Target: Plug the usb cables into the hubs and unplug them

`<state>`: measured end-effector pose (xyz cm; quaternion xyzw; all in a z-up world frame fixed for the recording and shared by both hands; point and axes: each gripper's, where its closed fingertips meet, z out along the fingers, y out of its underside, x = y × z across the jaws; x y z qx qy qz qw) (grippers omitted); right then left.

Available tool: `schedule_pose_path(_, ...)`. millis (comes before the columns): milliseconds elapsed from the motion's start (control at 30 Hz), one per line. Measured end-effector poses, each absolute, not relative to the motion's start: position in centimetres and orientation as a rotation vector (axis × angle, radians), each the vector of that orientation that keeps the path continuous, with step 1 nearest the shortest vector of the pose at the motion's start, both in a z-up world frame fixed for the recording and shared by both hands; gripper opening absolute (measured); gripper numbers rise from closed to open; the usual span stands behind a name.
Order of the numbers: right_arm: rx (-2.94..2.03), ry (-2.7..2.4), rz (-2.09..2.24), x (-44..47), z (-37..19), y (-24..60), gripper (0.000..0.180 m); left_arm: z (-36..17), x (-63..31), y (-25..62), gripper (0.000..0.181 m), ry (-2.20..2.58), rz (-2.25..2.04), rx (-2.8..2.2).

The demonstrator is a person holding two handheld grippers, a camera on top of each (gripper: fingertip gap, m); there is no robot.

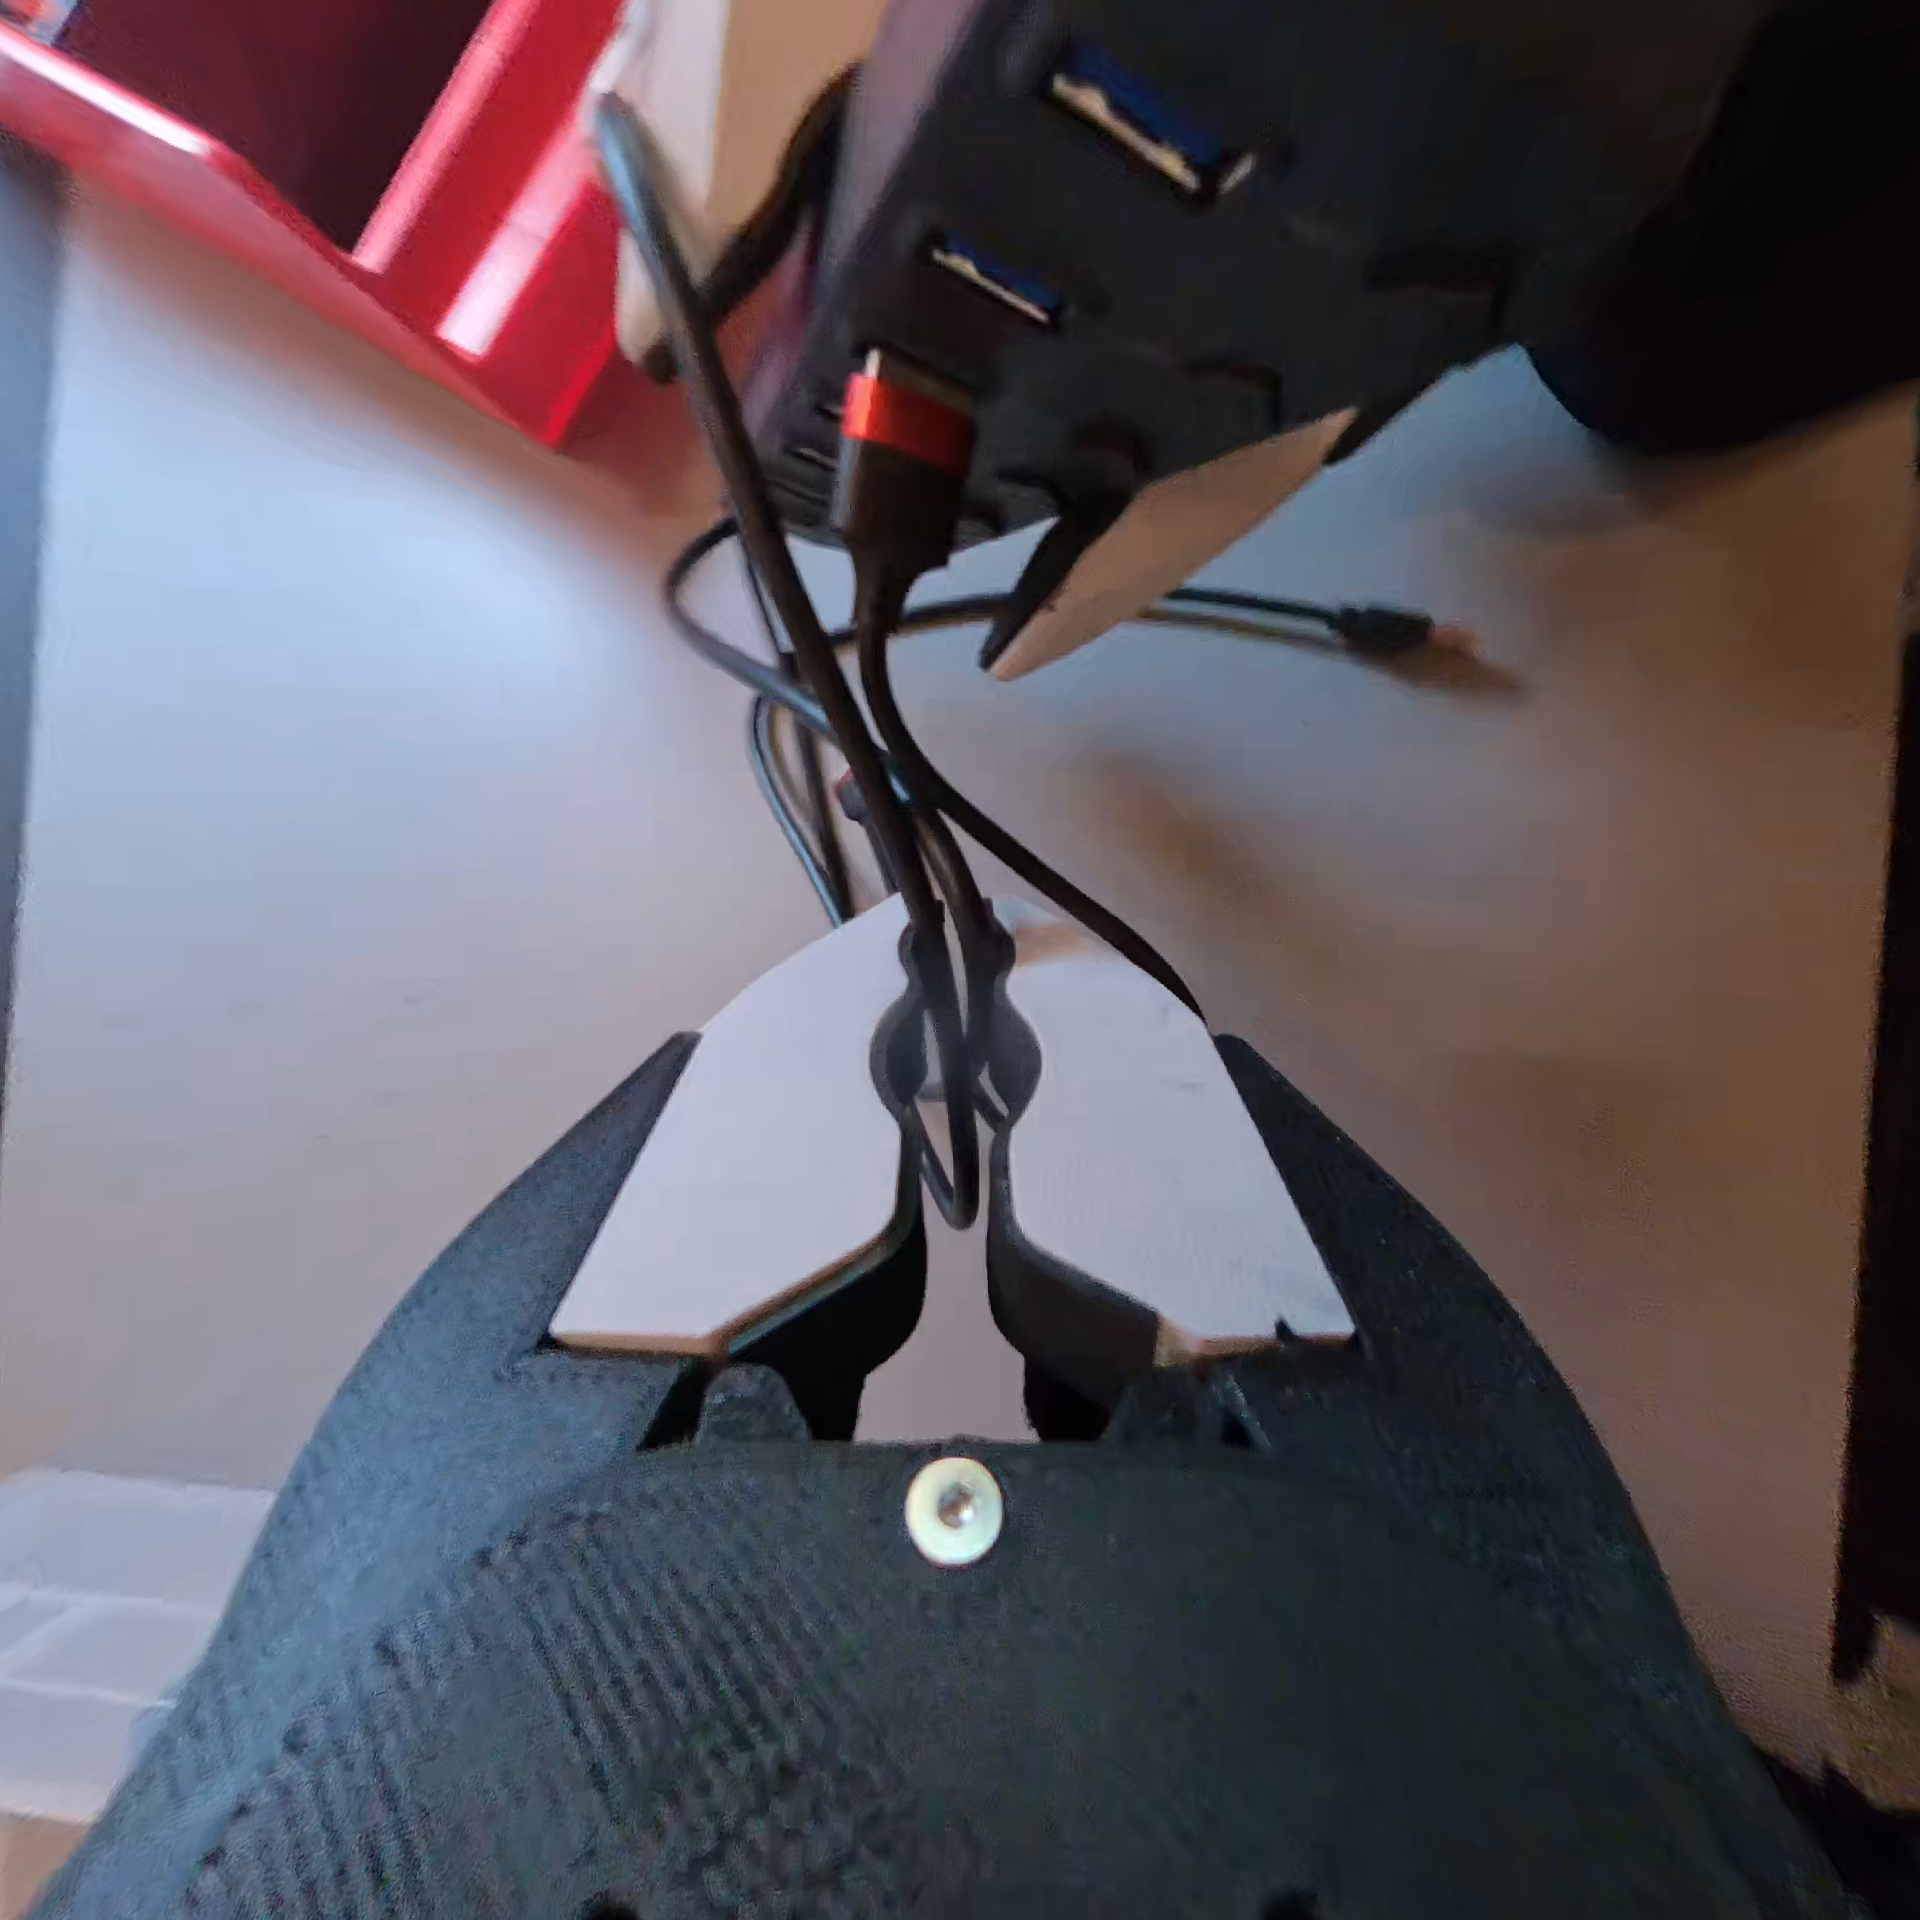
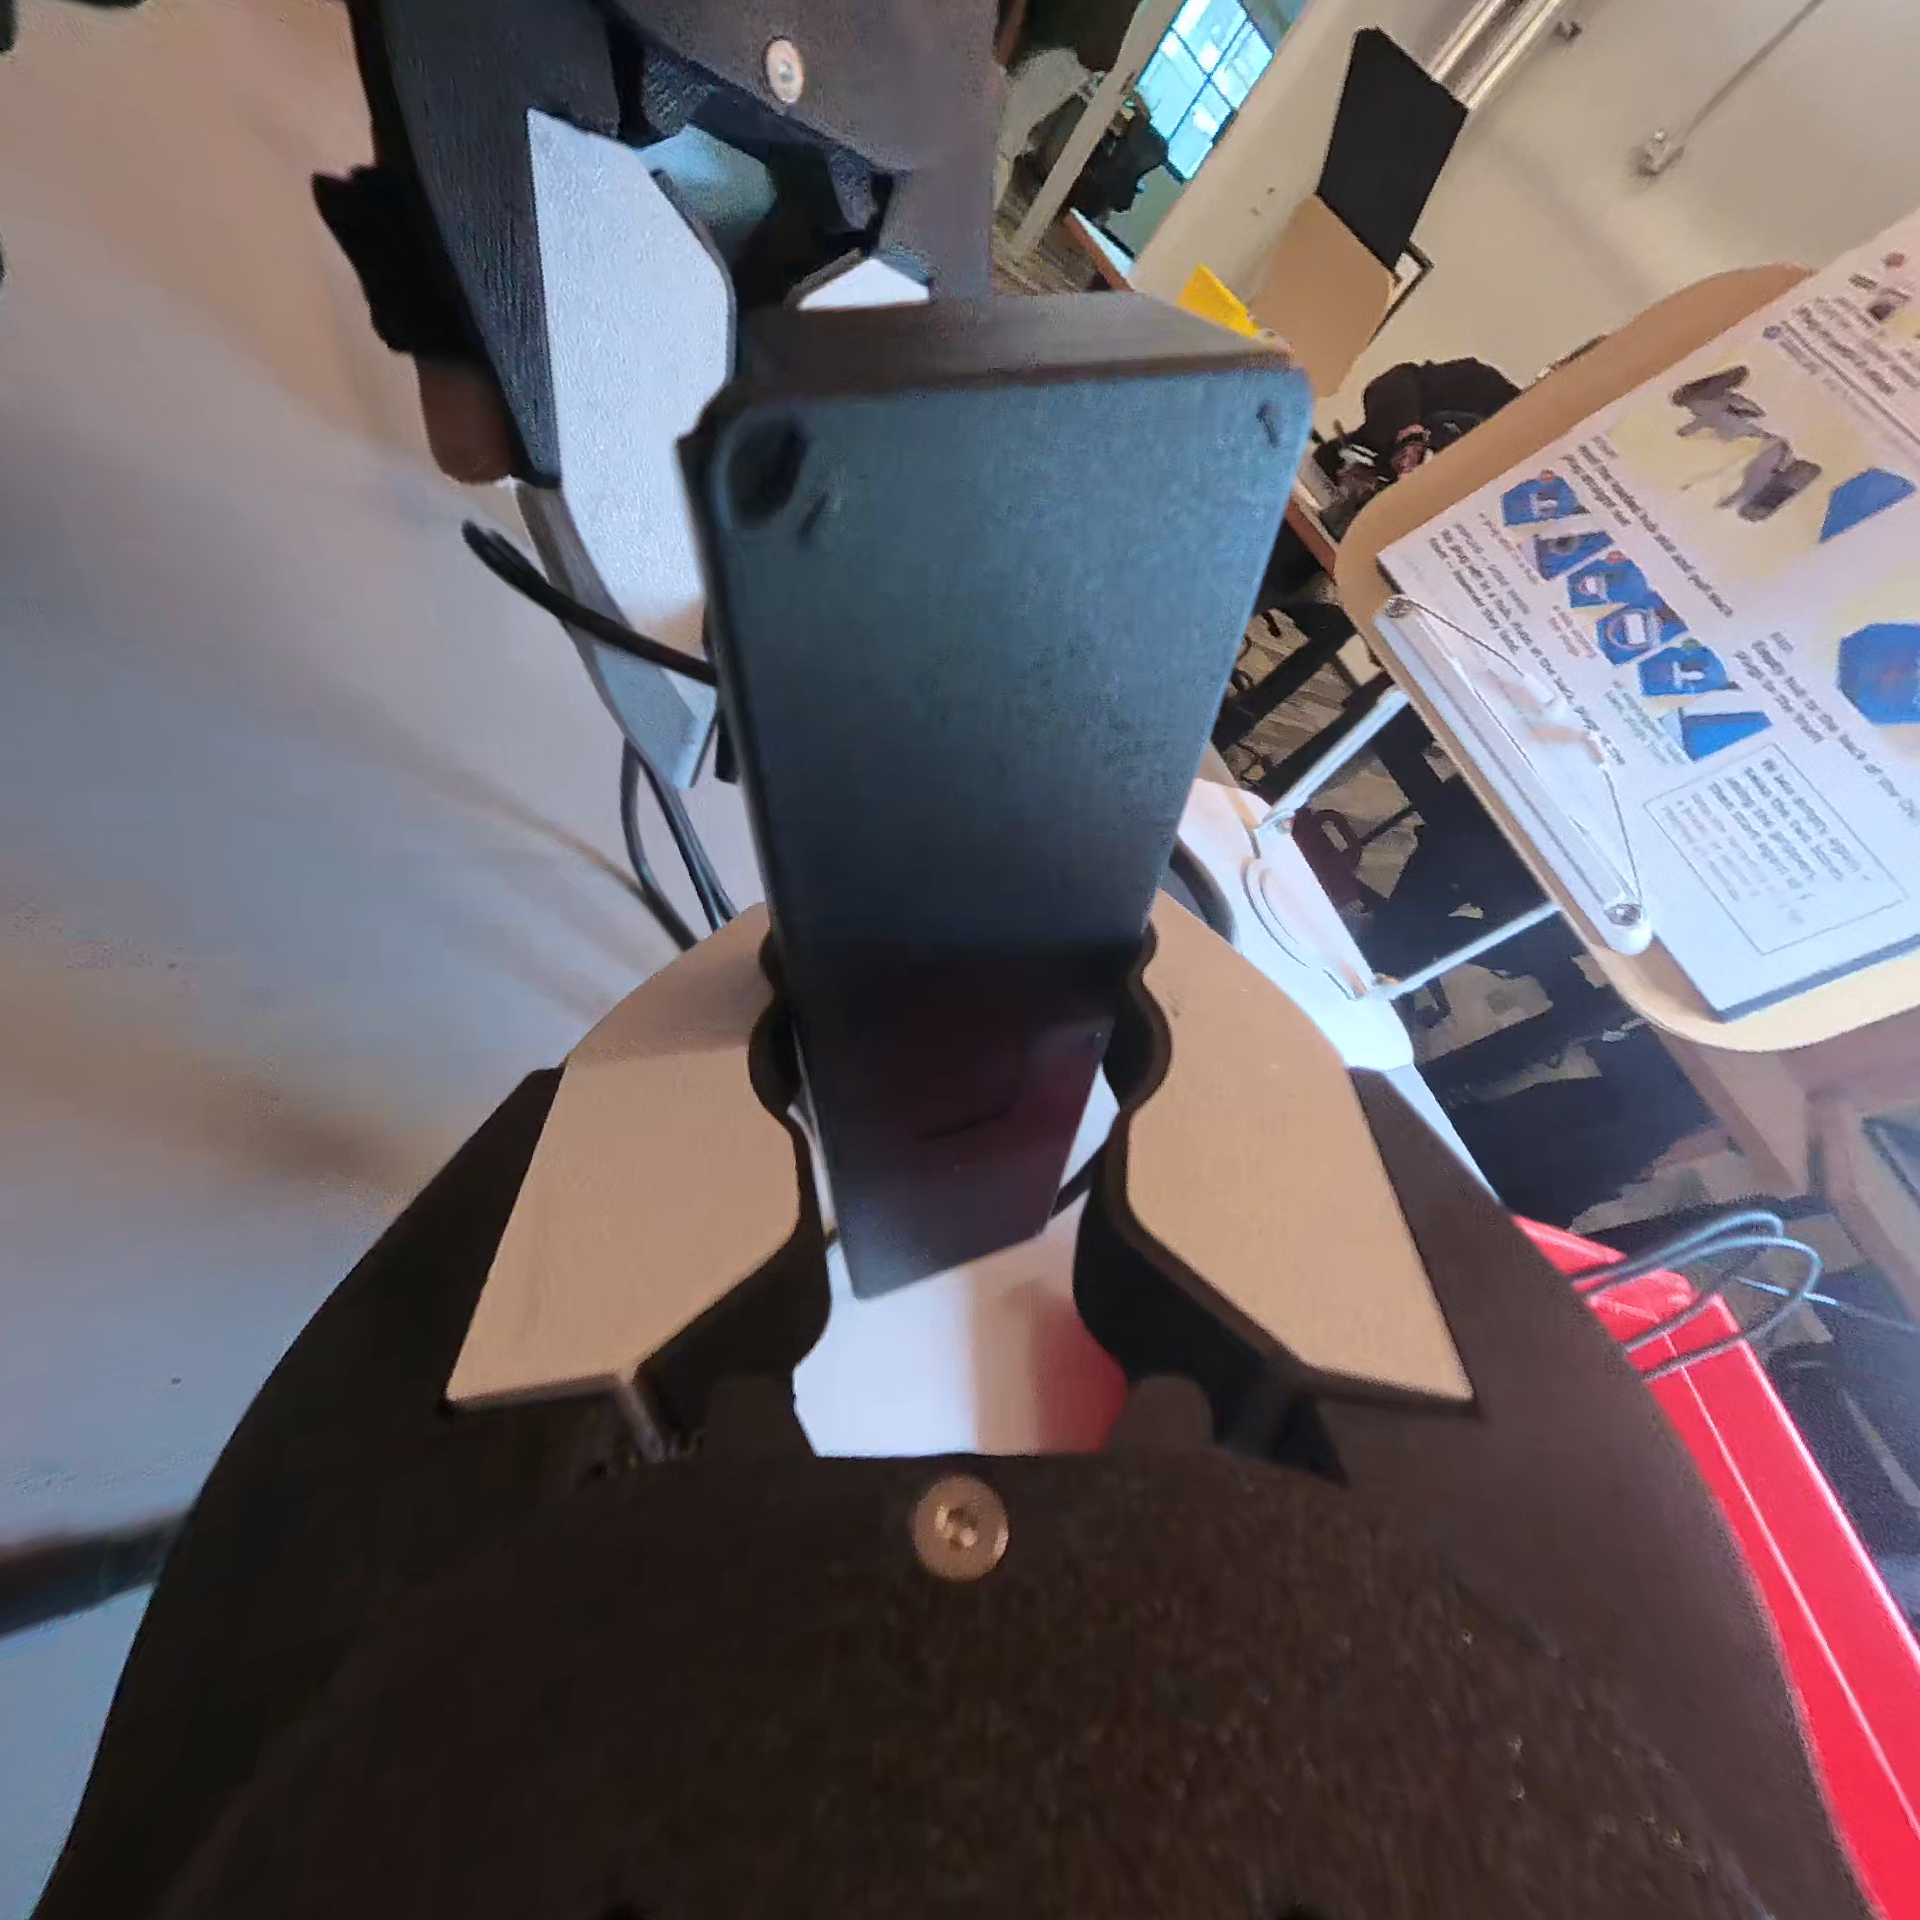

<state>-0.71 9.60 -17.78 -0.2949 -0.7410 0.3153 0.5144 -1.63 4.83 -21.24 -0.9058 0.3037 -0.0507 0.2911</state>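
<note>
My left gripper is shut on a bundle of thin black USB cable just above the table. One cable runs up to a red-and-black plug seated in a port of the black hub. Two blue ports above it are empty. My right gripper is shut on the hub's lower end and holds it upright in the air, with the flat back facing the camera. One of its fingers shows in the left wrist view. One of the left gripper's fingers shows behind the hub.
A red bin stands at the far left of the white table and also shows at the lower right of the right wrist view. Loose black cable with a small plug lies on the table. An instruction sheet on a stand is at the right.
</note>
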Motion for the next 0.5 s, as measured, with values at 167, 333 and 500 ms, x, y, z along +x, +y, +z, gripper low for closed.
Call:
schedule_pose_path(167,-0.692,-2.054,1.067,1.8,-19.5,5.9,0.057,-20.4,-1.7,4.1,0.004,0.816,-0.273,-2.365)
schedule_pose_path(333,-0.592,-2.168,1.4,4.6,-18.4,2.1,0.057,-19.8,-6.2,6.0,0.002,0.587,-0.025,-2.371)
schedule_pose_path(500,-0.582,-2.002,1.383,4.2,-15.6,3.5,0.057,-21.4,-11.6,6.3,0.0,0.322,0.244,-2.496)
